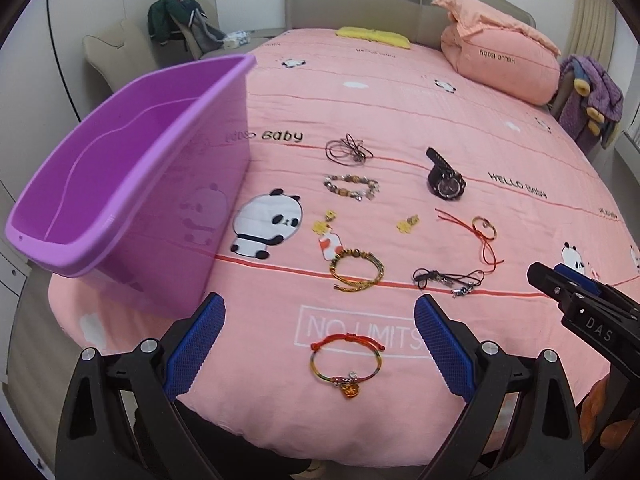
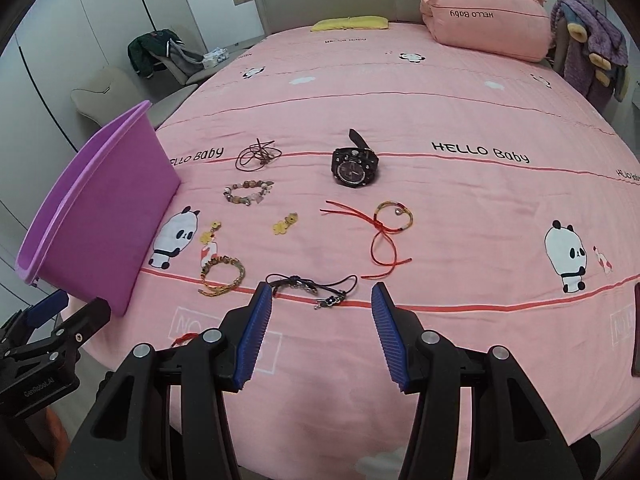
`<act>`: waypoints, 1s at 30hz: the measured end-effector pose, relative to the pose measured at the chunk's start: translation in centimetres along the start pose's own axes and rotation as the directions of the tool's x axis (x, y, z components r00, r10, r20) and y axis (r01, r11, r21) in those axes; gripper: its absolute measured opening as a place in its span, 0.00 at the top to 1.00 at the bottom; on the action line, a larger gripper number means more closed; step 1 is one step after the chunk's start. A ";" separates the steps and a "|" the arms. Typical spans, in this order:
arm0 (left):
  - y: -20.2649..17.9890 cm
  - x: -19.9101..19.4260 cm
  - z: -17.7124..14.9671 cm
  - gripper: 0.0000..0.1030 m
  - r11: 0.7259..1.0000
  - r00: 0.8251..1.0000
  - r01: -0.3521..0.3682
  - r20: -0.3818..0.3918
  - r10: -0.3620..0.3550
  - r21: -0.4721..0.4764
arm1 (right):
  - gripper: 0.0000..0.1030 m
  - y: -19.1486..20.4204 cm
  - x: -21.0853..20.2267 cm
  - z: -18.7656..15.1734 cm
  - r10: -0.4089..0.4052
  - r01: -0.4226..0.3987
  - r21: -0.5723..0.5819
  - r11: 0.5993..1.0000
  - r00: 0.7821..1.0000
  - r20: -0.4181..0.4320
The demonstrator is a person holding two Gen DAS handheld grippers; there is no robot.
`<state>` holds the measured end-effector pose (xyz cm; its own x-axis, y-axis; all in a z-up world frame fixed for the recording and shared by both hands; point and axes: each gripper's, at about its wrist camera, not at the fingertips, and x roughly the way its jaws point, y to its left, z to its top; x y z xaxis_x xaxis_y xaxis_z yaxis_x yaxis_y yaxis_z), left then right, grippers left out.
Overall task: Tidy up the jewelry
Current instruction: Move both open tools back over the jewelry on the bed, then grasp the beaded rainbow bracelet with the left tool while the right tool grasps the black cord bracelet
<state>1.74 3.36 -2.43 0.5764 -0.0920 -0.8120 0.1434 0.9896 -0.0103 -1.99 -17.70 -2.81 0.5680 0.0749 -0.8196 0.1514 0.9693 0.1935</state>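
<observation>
Several jewelry pieces lie on the pink bed cover. A red-cord bracelet with an orange charm (image 1: 346, 364) lies between the fingers of my open, empty left gripper (image 1: 320, 312). Farther out lie a gold woven bracelet (image 1: 357, 270), a black cord with charms (image 1: 448, 279) (image 2: 312, 285), a red-string bracelet (image 1: 482, 230) (image 2: 390, 220), a black watch (image 1: 446, 182) (image 2: 354, 162), a beaded bracelet (image 1: 351, 185), a brown cord (image 1: 348, 149) and yellow flower charms (image 1: 408, 224). My right gripper (image 2: 320, 300) is open and empty, just short of the black cord. An empty purple tub (image 1: 132, 184) (image 2: 100, 216) stands at left.
A pink pillow (image 1: 504, 68) and a yellow cloth (image 1: 372, 36) lie near the headboard. A chair with clothes (image 1: 180, 28) stands left of the bed. The bed's near edge drops off just below the grippers. A dark flat object (image 2: 636, 328) lies at the right edge.
</observation>
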 end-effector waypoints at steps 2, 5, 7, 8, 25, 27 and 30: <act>-0.3 1.0 -0.1 0.09 1.000 1.000 0.005 -0.017 -0.005 0.002 | 0.51 -0.6 0.4 -0.3 -0.010 0.010 0.007 1.000 1.000 -0.002; -0.5 2.7 -0.4 0.09 1.000 0.999 0.004 -0.039 -0.004 0.004 | 0.48 -1.2 1.3 -0.8 -0.013 0.014 0.019 1.000 1.000 -0.008; -0.5 4.0 -0.4 0.09 1.000 0.998 0.003 -0.060 -0.003 -0.001 | 0.48 -1.4 2.1 -0.9 -0.016 0.017 0.022 1.000 1.000 -0.020; -0.4 4.6 -0.3 0.09 1.000 0.998 0.004 -0.069 -0.005 -0.005 | 0.48 -1.5 2.7 -1.1 -0.019 0.020 0.022 1.000 0.999 -0.032; 0.4 13.6 1.1 0.09 0.999 0.991 -0.012 -0.134 0.005 -0.050 | 0.48 -1.8 11.1 -1.3 -0.042 0.037 -0.039 0.999 0.992 -0.118; 0.4 14.4 1.3 0.09 0.999 0.990 -0.019 -0.143 0.012 -0.050 | 0.48 -1.8 11.8 -1.1 -0.049 0.045 -0.037 0.998 0.992 -0.121; 0.4 15.6 1.4 0.09 0.998 0.987 -0.027 -0.158 0.019 -0.050 | 0.48 -1.5 12.6 -0.9 -0.063 0.058 -0.050 0.997 0.990 -0.122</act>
<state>11.90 2.12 -14.33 0.4450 -0.0549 -0.8939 0.0875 0.9960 -0.0176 4.19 -18.04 -13.95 0.4539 0.0413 -0.8901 0.1437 0.9825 0.1189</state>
